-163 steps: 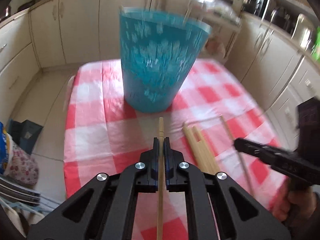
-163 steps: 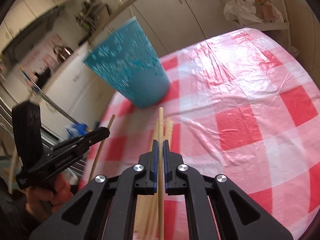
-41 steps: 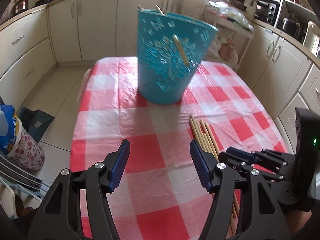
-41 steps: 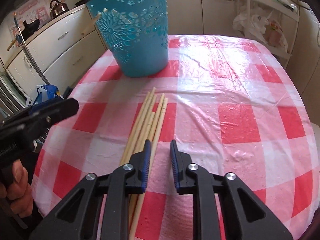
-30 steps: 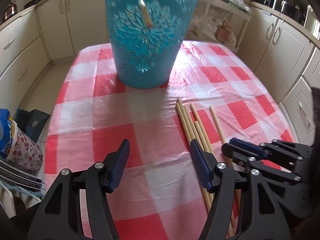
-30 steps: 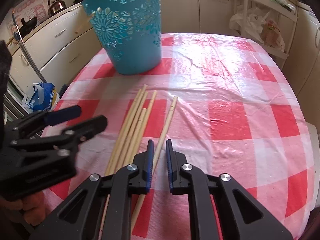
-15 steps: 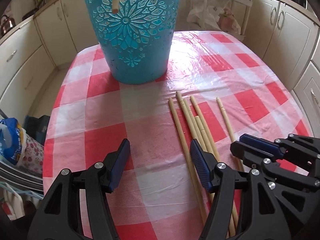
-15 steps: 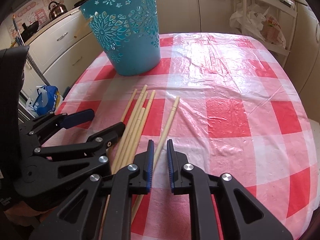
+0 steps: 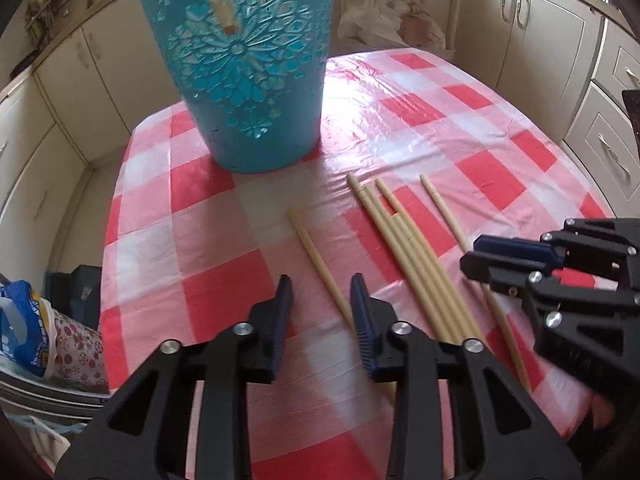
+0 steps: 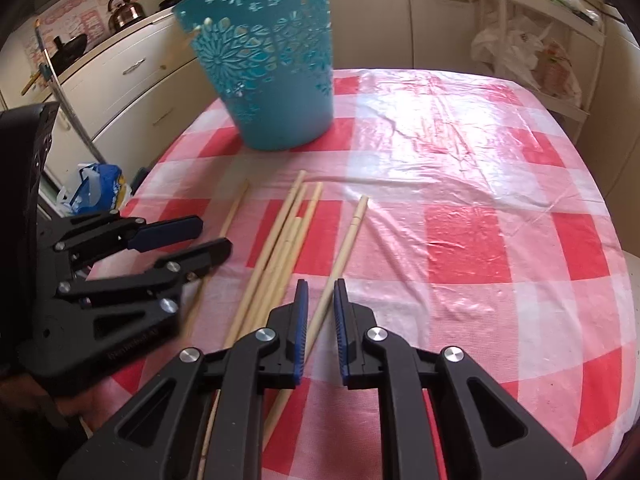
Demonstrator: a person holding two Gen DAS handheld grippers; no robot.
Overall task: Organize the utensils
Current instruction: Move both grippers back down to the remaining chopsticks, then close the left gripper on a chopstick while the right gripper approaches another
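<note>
Since half a second ago the left gripper [image 9: 320, 292] has narrowed its jaws around one chopstick [image 9: 320, 258] lying apart from the rest on the counter [image 9: 500, 120]; the stick sits between the pads, not yet pinched. The right gripper [image 10: 320, 300] straddles another single chopstick [image 10: 344, 248] with its jaws nearly together, a small gap on each side. Six chopsticks lie on the checked cloth: four bunched [image 10: 280, 248], two apart. One blue basket [image 9: 244, 68] stands at twelve o'clock, a stick tip [image 9: 222, 14] poking through its wall.
</note>
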